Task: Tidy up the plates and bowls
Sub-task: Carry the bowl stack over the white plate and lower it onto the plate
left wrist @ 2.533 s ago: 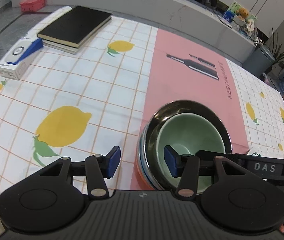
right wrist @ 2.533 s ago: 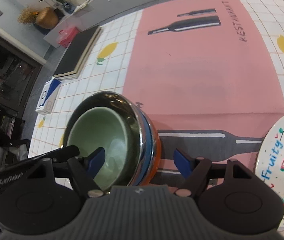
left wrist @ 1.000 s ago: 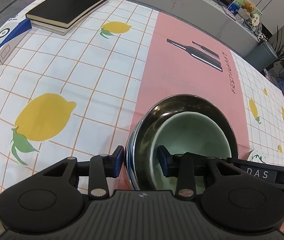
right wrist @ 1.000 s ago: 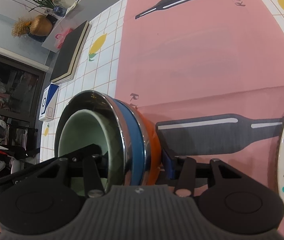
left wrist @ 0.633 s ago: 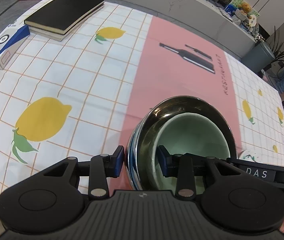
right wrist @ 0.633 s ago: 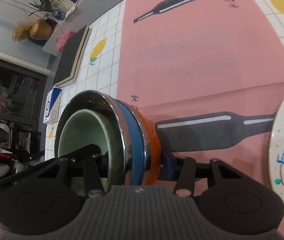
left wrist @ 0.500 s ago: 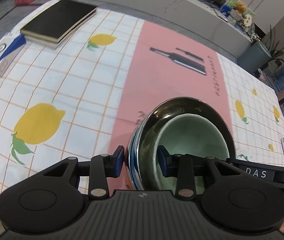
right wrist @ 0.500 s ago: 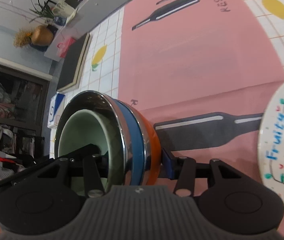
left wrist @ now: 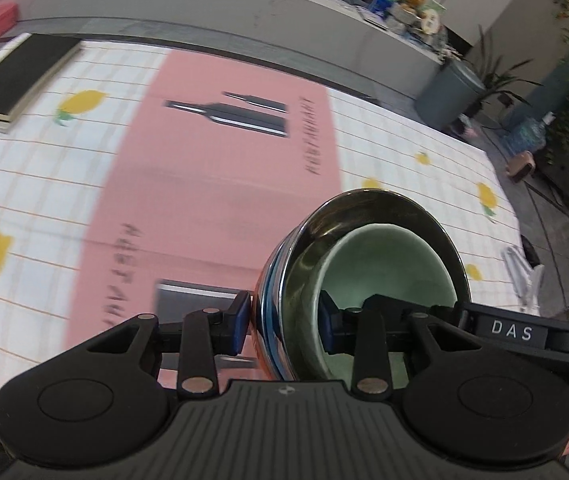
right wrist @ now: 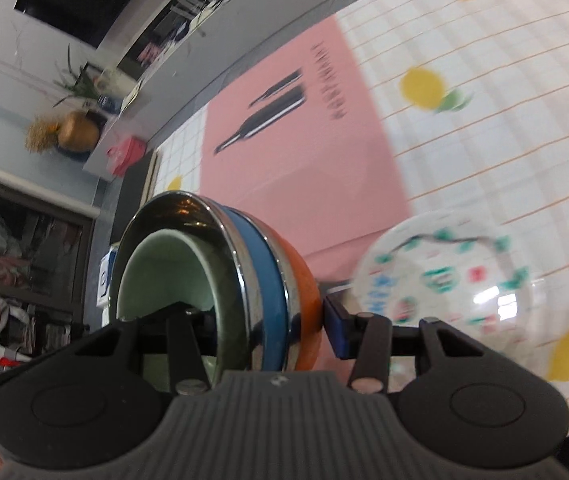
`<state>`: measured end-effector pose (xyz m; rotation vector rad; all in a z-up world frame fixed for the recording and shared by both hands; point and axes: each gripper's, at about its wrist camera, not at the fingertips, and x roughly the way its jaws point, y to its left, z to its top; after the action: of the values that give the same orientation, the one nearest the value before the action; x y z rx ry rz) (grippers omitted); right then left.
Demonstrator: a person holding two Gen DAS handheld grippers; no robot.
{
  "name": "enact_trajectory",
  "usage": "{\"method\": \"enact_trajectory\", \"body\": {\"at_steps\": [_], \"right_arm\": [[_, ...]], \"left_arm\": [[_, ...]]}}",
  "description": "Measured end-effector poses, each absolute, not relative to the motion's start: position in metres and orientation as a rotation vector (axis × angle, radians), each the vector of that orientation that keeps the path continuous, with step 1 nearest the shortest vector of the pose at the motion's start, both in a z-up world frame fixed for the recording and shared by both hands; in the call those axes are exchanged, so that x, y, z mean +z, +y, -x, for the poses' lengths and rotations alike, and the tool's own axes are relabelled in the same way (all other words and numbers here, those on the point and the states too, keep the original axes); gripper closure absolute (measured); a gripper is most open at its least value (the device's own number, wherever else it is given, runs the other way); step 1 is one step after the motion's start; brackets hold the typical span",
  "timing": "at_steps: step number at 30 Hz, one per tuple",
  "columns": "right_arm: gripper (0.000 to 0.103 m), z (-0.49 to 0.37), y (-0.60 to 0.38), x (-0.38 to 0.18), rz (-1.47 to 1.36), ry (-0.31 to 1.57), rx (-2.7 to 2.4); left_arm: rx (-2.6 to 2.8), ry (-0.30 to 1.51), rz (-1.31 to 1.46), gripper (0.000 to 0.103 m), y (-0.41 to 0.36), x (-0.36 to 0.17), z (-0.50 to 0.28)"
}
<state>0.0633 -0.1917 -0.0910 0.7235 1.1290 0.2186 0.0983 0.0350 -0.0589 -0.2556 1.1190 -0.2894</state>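
Observation:
A nested stack of bowls hangs off the table: a pale green bowl inside a steel bowl, with a blue band and an orange bowl beneath. My left gripper is shut on the stack's left wall, one pad outside and one inside. My right gripper is shut on the opposite wall, its outer pad against the orange side. The stack tilts toward the cameras. A white plate with fruit drawings lies on the table just right of the stack, blurred.
A pink placemat with bottle prints runs across the lemon-check tablecloth. A black book lies at the far left, a blue-and-white box beyond the stack. A grey counter bounds the far side, with a grey bin past the table.
Both grippers closed on the bowl stack, lifted it and carried it rightward over the pink mat. The fruit plate now lies much closer to the stack in the right wrist view.

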Motion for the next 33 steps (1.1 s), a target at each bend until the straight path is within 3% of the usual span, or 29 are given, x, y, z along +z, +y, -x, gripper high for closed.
{"method": "enact_trajectory", "body": {"at_steps": [13,33], "right_arm": [[0.057,-0.049,-0.268,-0.106,-0.689,1.168,0.151],[0.057,-0.058,-0.283,-0.133,-0.707,1.241,0.173]], "left_arm": [[-0.32,1.197,0.281,0.065,-0.028,-0.092,-0.09],[-0.273,1.236,0.245,0.065,-0.043,-0.105,-0.085]]}}
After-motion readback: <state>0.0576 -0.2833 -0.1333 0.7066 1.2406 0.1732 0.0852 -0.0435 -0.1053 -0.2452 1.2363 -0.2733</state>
